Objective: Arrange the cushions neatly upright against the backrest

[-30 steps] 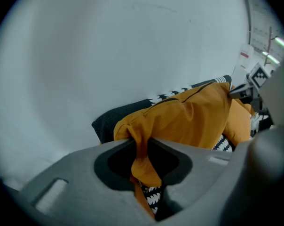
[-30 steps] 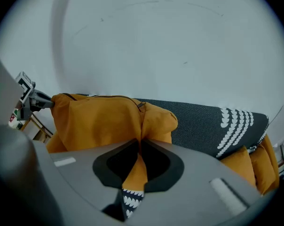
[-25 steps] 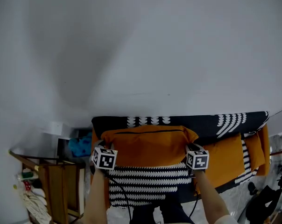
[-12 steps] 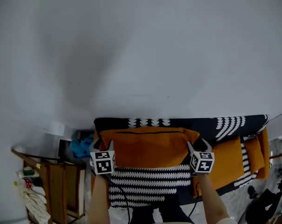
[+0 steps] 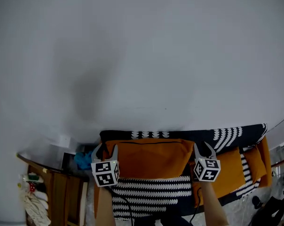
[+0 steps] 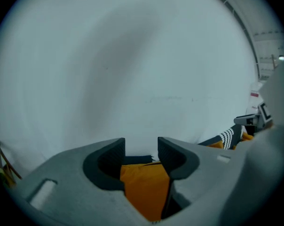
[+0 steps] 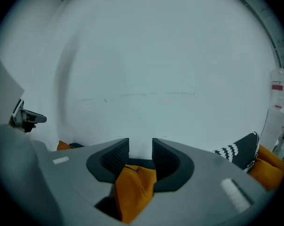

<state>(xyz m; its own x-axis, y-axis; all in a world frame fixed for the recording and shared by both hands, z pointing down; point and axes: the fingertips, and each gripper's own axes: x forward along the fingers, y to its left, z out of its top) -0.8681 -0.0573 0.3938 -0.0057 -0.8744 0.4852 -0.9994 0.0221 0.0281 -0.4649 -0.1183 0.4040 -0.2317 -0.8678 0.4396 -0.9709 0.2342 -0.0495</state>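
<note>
Two grippers: my left gripper point(image 5: 106, 149) and right gripper point(image 5: 204, 147) sit at the upper corners of the orange cushion point(image 5: 149, 157), lower centre of the frame.
Head view only: I see the whole cushion upright against the dark patterned backrest point(image 5: 179, 134), with a second orange cushion point(image 5: 231, 166) to its right.
Gripper views only: both jaw pairs stand apart and press on nothing. Orange fabric shows low in each gap, white wall point(image 6: 142, 55) above.
Since a second ago: the left jaws have just been opening and the right jaws closing partway. The tips were tucked against the cushion's sides and now stand clear above its top edge.
</note>
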